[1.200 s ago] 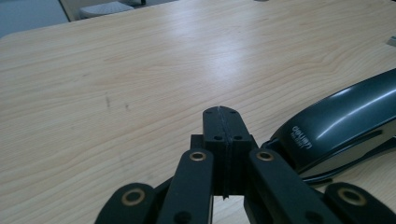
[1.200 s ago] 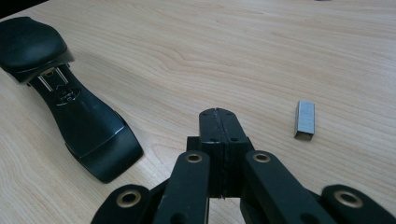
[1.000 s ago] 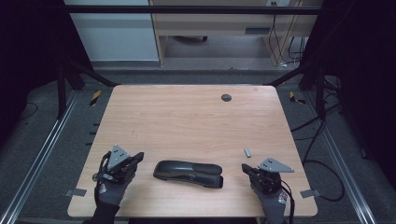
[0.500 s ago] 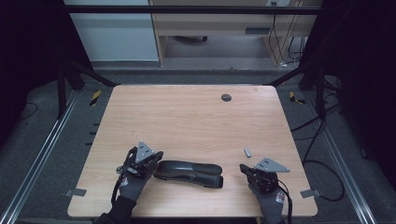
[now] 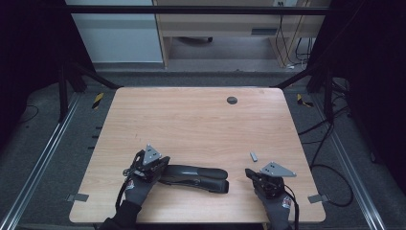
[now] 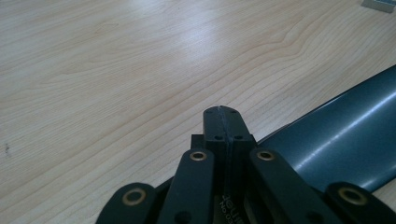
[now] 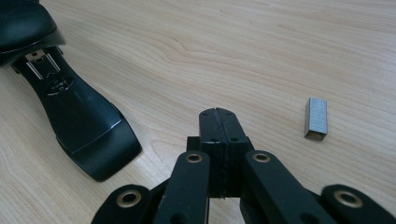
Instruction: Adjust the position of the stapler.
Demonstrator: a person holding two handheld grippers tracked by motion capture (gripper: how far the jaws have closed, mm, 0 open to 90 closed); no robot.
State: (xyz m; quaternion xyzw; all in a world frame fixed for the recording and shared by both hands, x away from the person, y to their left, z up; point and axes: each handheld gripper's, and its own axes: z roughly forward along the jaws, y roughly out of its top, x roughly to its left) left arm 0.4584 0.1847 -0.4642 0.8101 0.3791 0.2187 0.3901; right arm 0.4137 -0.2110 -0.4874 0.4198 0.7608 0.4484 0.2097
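Observation:
A black stapler [image 5: 196,175] lies on its side along the front of the wooden table [image 5: 191,120]. My left gripper [image 5: 159,165] is at its left end, jaws pressed together with nothing between them. In the left gripper view the shut tips [image 6: 222,114] hover by the stapler's dark body [image 6: 336,140]. My right gripper [image 5: 253,175] rests just right of the stapler's other end, also shut and empty. In the right gripper view its tips [image 7: 218,116] point between the stapler's base [image 7: 79,112] and a small strip of staples [image 7: 315,119].
The staple strip [image 5: 253,156] lies on the table a little beyond the right gripper. A dark round cable hole [image 5: 231,100] sits near the far edge. Metal frame rails run along both sides of the table.
My left gripper has moved right and forward, from the table's front left up to the stapler's left end. The right gripper has stayed nearly still.

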